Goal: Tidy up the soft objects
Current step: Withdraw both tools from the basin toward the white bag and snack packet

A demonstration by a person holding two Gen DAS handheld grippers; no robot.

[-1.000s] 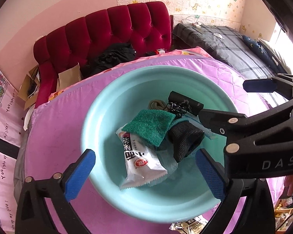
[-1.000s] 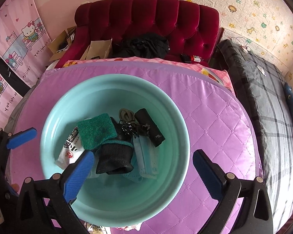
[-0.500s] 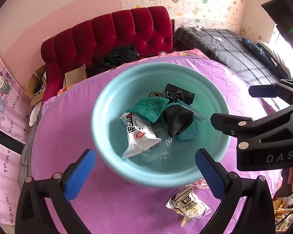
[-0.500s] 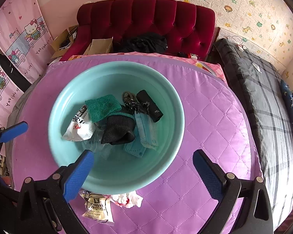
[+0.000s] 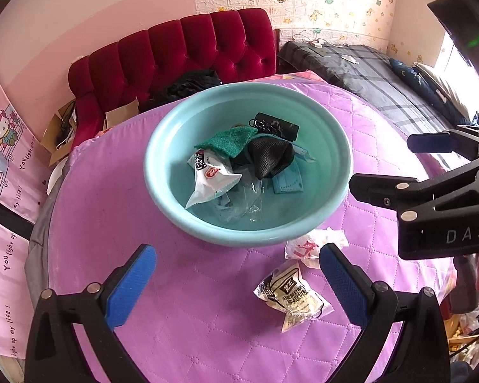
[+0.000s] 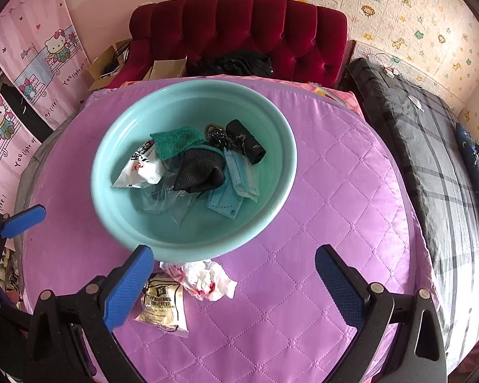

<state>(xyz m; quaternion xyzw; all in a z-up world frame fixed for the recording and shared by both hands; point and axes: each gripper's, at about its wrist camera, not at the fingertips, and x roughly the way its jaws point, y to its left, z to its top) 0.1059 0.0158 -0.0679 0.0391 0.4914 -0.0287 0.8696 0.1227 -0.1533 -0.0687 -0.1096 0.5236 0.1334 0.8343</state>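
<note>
Quilted purple cover on the round tabletop (image 6: 329, 191); a teal plastic basin (image 6: 271, 121) sits on it toward 12 o'clock from the camera.

Basin contents, right wrist view:
- green towel (image 6: 175, 140) at 11 o'clock of the pile, lying over a white snack packet (image 6: 140, 169) at 9 o'clock
- black knit cloth (image 6: 201, 172) at centre
- two blue face masks (image 6: 236, 178) at 4 o'clock, overlapping, partly under the black cloth
- black roll (image 6: 246, 140) at 1 o'clock, with a tangle of black binder clips (image 6: 218, 135) just beside it
- crumpled clear plastic (image 6: 163, 201) at 7 o'clock

Outside the basin, on the cover at its 6 o'clock: a crumpled white wrapper with red print (image 6: 204, 279), touching the basin's base, and a clear packet with a black label (image 6: 163, 303) just beside it, nearer the camera.

Left gripper (image 5: 236, 284): jaws wide, nothing between the blue pads, held above the cover near the two loose packets. Right gripper (image 6: 234, 282): jaws wide, empty, held over the same area; the white wrapper shows between its pads.

Background: red tufted sofa (image 6: 239, 32) at 12 o'clock, plaid bed (image 6: 431, 146) at 3 o'clock.
</note>
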